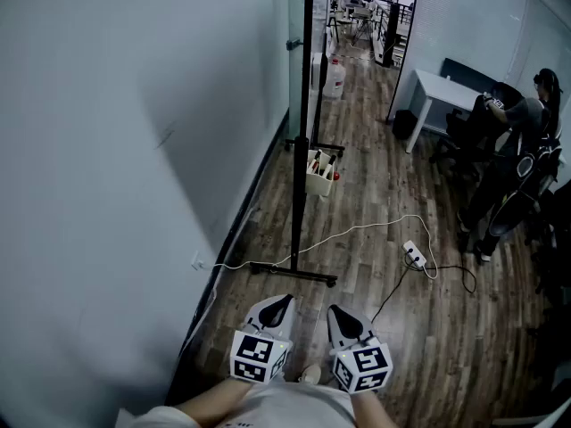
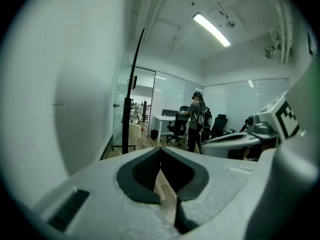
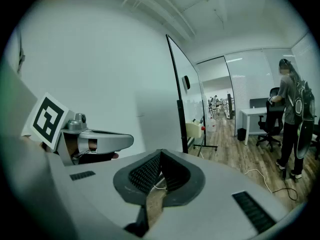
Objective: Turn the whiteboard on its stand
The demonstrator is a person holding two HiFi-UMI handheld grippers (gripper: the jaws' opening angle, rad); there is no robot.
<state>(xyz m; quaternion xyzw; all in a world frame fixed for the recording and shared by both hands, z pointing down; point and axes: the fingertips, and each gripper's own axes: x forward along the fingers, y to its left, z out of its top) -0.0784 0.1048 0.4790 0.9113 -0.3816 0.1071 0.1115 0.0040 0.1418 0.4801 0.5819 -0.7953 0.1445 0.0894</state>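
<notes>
The whiteboard (image 1: 302, 105) stands edge-on ahead of me, a thin black upright on a stand with a near foot bar (image 1: 294, 275) and a far one. It also shows as a dark upright edge in the left gripper view, whiteboard (image 2: 133, 89), and in the right gripper view, whiteboard (image 3: 180, 104). My left gripper (image 1: 278, 303) and right gripper (image 1: 339, 315) are side by side low in the head view, short of the near foot and apart from the board. Both are shut with nothing between the pads: left gripper (image 2: 160, 149), right gripper (image 3: 160, 153).
A white wall (image 1: 107, 150) runs close along the left. A cream box of bottles (image 1: 320, 173) sits by the stand. A white cable (image 1: 357, 230) crosses the wood floor to a power strip (image 1: 414, 255). At the right are a white desk (image 1: 446, 87), chairs and a person (image 1: 528, 114).
</notes>
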